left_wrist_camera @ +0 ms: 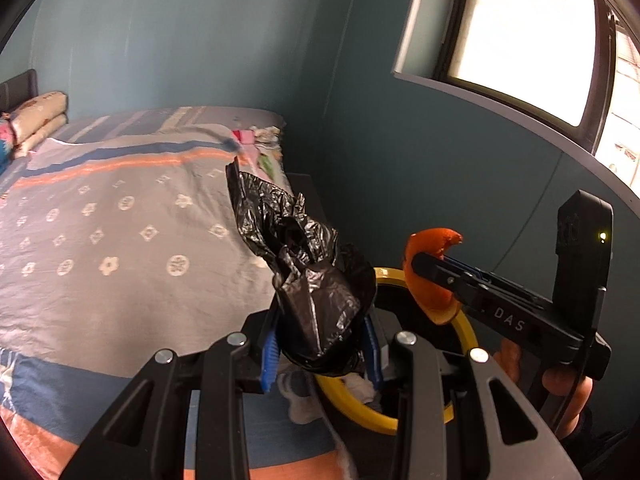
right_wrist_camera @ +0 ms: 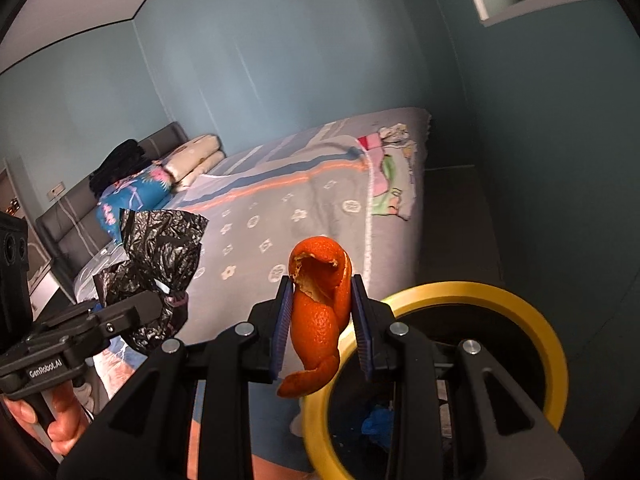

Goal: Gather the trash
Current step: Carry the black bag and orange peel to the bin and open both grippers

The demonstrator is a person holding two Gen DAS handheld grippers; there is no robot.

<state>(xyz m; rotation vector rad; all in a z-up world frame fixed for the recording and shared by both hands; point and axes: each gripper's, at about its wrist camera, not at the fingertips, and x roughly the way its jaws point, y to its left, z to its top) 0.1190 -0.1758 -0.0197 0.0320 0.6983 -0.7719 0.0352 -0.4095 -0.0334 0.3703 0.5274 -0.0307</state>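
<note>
A crumpled black plastic bag sticks up from my left gripper, whose blue pads are shut on its lower end. My right gripper is shut on a curled orange peel, which hangs between its blue pads. Below both grippers is a black bin with a yellow rim, and the peel's lower tip hangs over its left edge. In the left wrist view the right gripper holds the peel above the same rim. In the right wrist view the left gripper and the bag are at the left.
A bed with a grey patterned cover fills the space ahead, with pillows at its head and a small cloth at its foot. Teal walls and a window lie to the right. Blue and white scraps lie in the bin.
</note>
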